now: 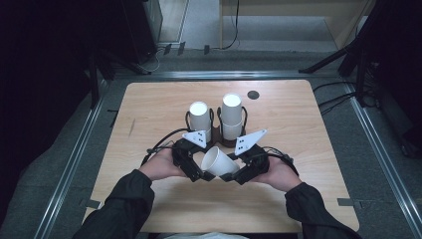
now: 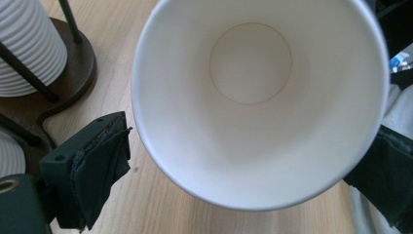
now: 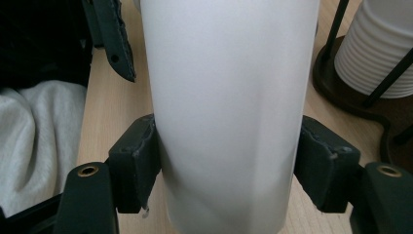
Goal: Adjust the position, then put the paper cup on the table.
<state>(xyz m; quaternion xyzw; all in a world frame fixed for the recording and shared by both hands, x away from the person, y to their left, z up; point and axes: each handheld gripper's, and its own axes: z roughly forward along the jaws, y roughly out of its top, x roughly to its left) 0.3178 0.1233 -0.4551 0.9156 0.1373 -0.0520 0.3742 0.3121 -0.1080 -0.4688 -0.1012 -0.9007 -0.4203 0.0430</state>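
A white paper cup (image 1: 219, 162) is held tilted above the near middle of the table, its mouth turned toward my left gripper (image 1: 198, 172). My right gripper (image 3: 226, 165) is shut on the cup's body (image 3: 224, 97), with a pad pressed on each side. In the left gripper view I look straight into the cup (image 2: 253, 97). My left gripper (image 2: 243, 161) is open, its jaws standing either side of the rim, and the left pad (image 2: 102, 161) sits just clear of it. In the high view my right gripper (image 1: 240, 172) comes in from the right.
Behind the grippers a dark wooden holder (image 1: 217, 135) carries two upside-down stacks of white cups, one left (image 1: 200, 115) and one right (image 1: 232, 115). A dark round hole (image 1: 253, 94) marks the far table (image 1: 298, 149). White cloth (image 3: 39, 146) lies at the near edge.
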